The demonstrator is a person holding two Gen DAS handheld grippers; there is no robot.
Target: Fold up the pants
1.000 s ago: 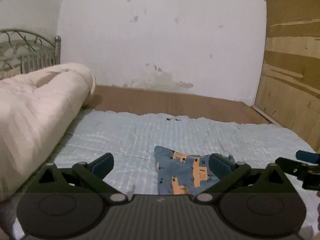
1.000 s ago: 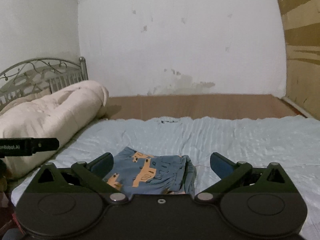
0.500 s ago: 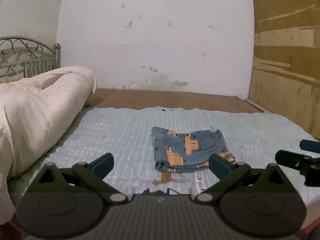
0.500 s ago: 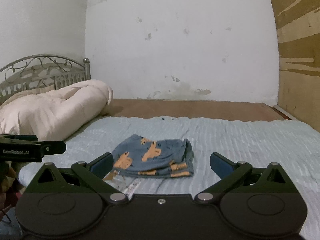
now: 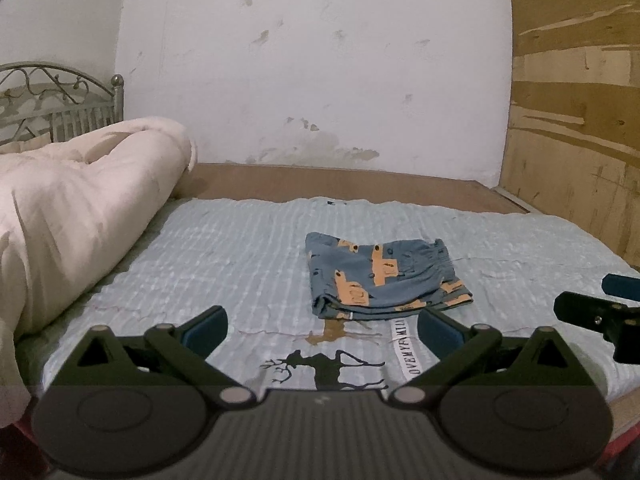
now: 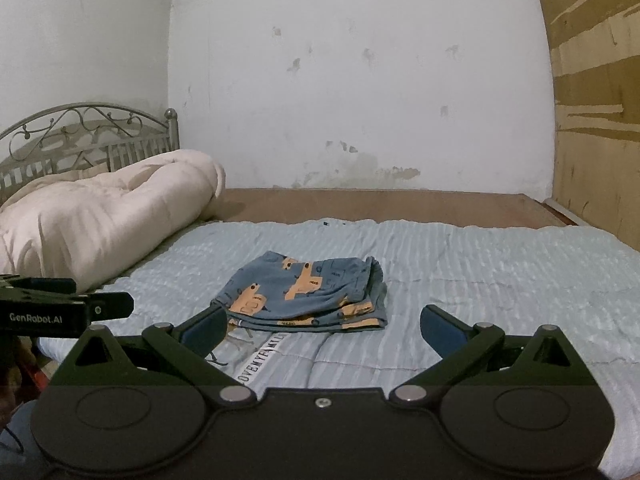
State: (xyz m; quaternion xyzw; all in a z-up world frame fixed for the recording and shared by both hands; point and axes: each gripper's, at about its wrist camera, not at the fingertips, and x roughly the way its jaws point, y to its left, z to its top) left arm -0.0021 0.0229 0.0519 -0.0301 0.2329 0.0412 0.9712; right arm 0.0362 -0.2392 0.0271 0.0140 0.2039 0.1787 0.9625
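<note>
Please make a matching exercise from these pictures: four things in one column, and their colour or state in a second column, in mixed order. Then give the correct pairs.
Things:
1. pants
2. quilt
3. left gripper
4. headboard

Descriptions:
A. grey metal with curls
B. open and empty
C. folded, blue with orange shapes
D. cream, rolled up at the side of the bed

Pairs: 1-C, 2-D, 3-B, 4-A

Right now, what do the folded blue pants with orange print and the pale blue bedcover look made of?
Folded blue pants with orange print: soft matte knit, likely cotton; limp layered edges, gathered waistband. Pale blue bedcover: puckered, seersucker-like woven fabric, matte; fine ridged crinkles. Neither certain.
</note>
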